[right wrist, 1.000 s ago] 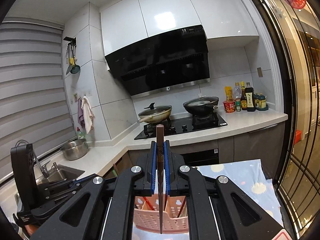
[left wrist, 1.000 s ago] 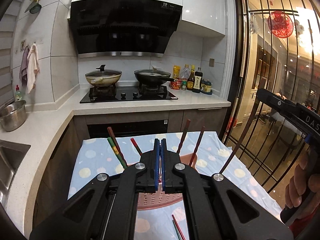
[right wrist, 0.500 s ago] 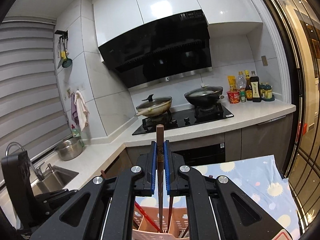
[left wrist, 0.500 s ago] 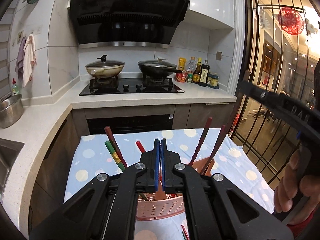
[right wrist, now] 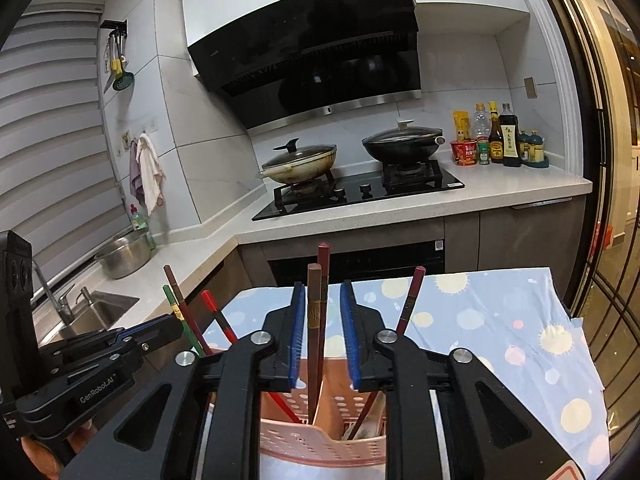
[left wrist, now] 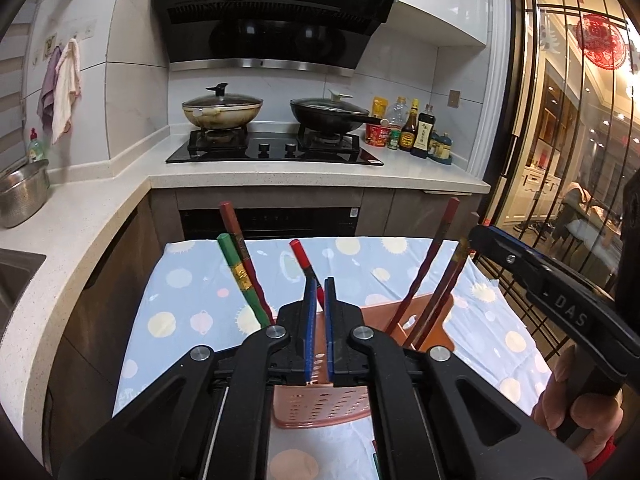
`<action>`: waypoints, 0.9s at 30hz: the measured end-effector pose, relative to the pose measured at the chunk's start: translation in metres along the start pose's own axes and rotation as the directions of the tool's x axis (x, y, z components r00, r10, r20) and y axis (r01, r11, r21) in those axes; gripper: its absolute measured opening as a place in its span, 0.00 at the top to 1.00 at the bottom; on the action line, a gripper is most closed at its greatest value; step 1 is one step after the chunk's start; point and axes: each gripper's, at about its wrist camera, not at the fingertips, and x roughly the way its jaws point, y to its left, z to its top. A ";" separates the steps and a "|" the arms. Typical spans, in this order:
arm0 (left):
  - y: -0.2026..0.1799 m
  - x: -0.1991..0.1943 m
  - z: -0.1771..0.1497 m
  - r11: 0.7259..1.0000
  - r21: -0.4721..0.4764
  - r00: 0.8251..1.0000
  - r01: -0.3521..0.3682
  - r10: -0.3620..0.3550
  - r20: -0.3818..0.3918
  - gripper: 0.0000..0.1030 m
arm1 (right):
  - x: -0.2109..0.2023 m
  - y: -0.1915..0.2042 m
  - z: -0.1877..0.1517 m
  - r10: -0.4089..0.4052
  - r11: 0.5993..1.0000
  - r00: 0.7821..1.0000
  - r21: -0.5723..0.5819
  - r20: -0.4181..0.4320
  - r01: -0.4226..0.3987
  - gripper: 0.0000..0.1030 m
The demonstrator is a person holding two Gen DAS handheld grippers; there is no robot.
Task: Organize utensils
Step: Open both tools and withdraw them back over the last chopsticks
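Note:
A pink perforated utensil holder point(left wrist: 320, 404) stands on a blue dotted cloth point(left wrist: 192, 300); it also shows in the right wrist view point(right wrist: 320, 444). Several red, green and brown chopsticks point(left wrist: 244, 276) stand in it. My right gripper point(right wrist: 320, 308) is open, its jaws apart on either side of a brown chopstick point(right wrist: 314, 320) that stands in the holder, touching neither pad. My left gripper point(left wrist: 319, 300) is shut and empty just above the holder's near wall. The right gripper's body shows at the right of the left wrist view point(left wrist: 560, 296).
The cloth-covered table stands in front of an L-shaped kitchen counter point(left wrist: 280, 172) with a hob, two lidded pans point(left wrist: 222, 110) and sauce bottles point(left wrist: 416, 132). A steel bowl point(right wrist: 124, 254) and a sink point(right wrist: 92, 312) are at the left. A glass door point(left wrist: 568, 120) is at the right.
My right gripper has opened and let go of the brown chopstick, which now stands in the holder. Both grippers have come lower and closer to the holder.

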 end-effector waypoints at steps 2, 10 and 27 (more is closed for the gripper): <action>0.002 -0.001 -0.002 1.000 -0.008 1.000 -0.009 0.009 -0.001 0.80 | -0.005 -0.003 -0.002 -0.001 1.000 1.000 0.005 0.005 0.001 0.71; 0.004 -0.007 -0.010 0.999 -0.015 1.000 -0.029 0.029 -0.004 0.70 | -0.022 -0.009 -0.009 -0.008 1.000 1.000 0.005 0.007 0.008 0.71; -0.003 -0.035 -0.066 0.999 0.001 0.997 -0.053 0.053 -0.050 0.60 | -0.072 -0.007 -0.085 -0.009 1.000 0.995 -0.008 -0.097 0.008 0.70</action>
